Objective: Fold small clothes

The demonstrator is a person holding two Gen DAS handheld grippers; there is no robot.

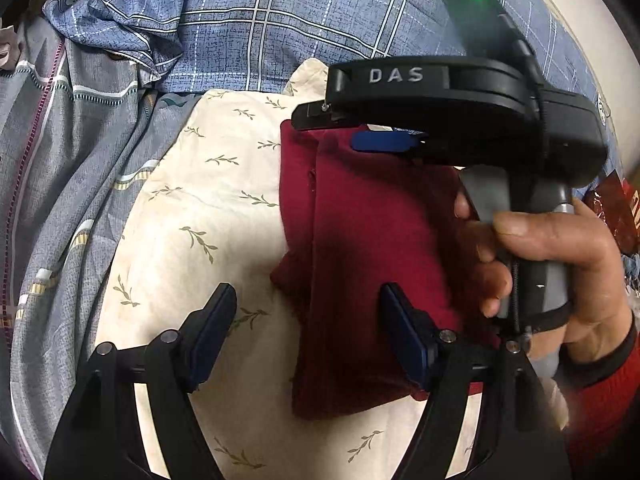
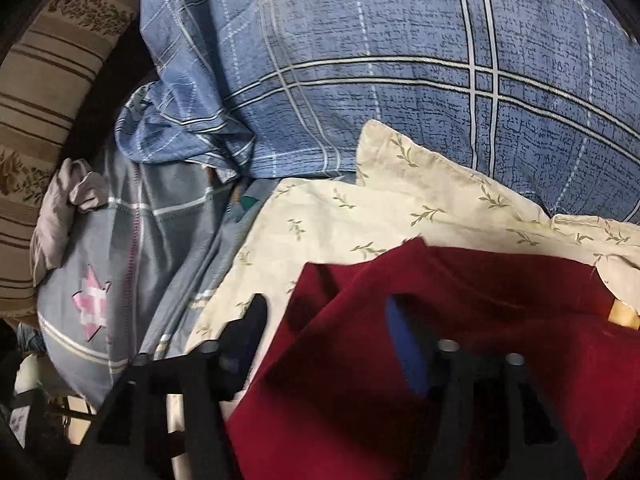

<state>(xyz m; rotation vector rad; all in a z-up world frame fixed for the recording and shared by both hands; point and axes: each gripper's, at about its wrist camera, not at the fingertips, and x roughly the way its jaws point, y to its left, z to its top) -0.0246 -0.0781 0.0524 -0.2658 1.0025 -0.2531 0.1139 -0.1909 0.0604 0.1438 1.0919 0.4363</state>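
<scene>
Bedding is covering the whole scene: a cream cloth with green sprigs is lying on top of a bed, and the folded dark red garment is resting on this cloth. Nearest to the left camera, the left hand-held gripper is standing wide open above the near part of the garment, one finger over the cream cloth and the other over the red fabric; whether its pads are touching the fabric I cannot tell. Further away, the right hand-held gripper, gripped by a hand in a red sleeve, is also open over the far edge of the garment, holding nothing. Behind, a blue checked pillow and a grey striped quilt are lying.
</scene>
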